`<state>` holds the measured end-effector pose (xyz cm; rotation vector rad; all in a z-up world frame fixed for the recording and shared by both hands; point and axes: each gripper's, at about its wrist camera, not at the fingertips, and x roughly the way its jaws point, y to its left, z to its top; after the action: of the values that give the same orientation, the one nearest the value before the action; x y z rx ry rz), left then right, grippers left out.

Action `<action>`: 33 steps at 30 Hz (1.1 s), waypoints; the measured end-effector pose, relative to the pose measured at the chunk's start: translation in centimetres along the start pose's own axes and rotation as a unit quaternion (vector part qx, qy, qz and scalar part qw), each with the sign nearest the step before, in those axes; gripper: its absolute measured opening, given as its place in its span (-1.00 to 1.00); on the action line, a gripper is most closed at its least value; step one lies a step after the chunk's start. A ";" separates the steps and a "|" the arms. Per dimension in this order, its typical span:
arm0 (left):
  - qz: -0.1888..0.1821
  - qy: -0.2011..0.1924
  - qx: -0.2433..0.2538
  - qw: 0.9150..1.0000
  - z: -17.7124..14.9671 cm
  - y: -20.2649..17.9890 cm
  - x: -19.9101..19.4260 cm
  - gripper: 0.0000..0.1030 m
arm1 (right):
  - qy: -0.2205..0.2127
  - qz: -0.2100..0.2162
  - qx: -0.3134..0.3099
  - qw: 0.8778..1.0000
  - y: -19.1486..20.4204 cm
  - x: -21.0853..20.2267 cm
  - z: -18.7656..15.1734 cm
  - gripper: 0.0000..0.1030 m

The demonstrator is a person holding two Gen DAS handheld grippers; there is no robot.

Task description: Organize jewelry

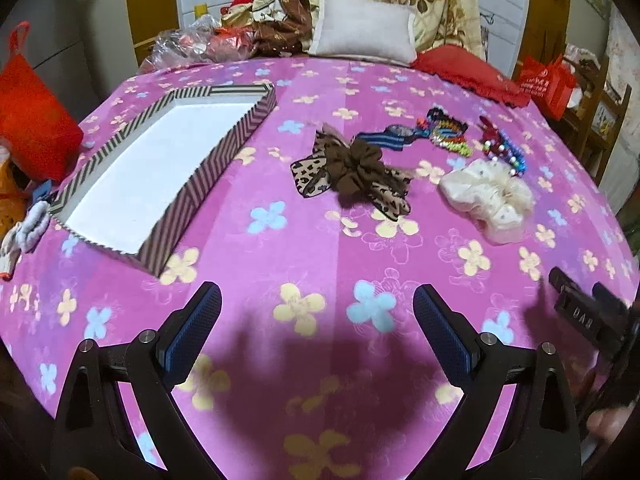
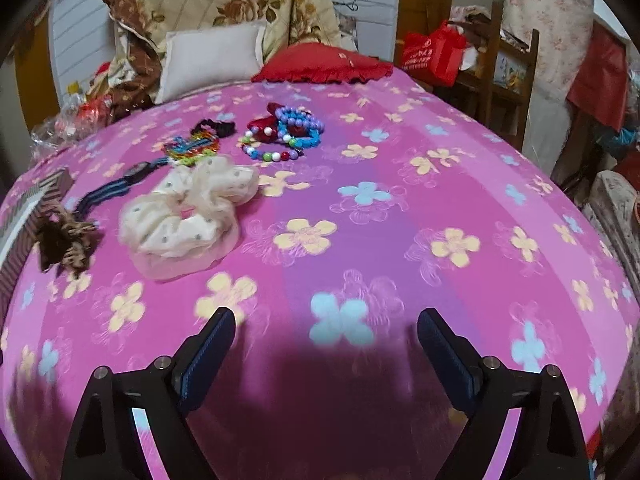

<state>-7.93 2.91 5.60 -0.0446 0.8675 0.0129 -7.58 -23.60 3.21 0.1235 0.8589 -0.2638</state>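
Both my left gripper [image 1: 316,312] and right gripper [image 2: 326,334] are spread and empty over the bed [image 1: 320,248]; ahead-left of the right one lies the cream scrunchie [image 2: 188,220], light, soft, squashy, best pinched across its bunched ring.

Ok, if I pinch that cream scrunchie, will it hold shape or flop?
The cream scrunchie looks like puffy, gauzy fabric, so it will probably squash and droop when lifted. It seems light, and likely to drag across the pink bedspread rather than roll. Its loose ruffles may snag.
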 end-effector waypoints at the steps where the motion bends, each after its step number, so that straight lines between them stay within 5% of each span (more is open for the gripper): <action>1: 0.000 -0.002 0.000 1.000 -0.1 0.0 -0.4 0.89 | 0.000 0.009 0.003 1.000 -0.1 -0.6 -0.2 0.74; 15: 0.015 -0.031 0.024 0.999 -0.7 -1.5 -5.0 0.89 | -0.021 0.046 -0.022 0.998 1.7 -7.0 -1.2 0.71; 33: 0.024 -0.020 0.034 0.999 -1.4 -0.8 -5.5 0.89 | -0.012 0.038 -0.033 0.999 2.5 -7.7 -1.8 0.71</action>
<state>-12.50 2.10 8.90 0.0400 0.8289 0.0281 -13.02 -19.45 7.89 0.0903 0.8356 -0.1652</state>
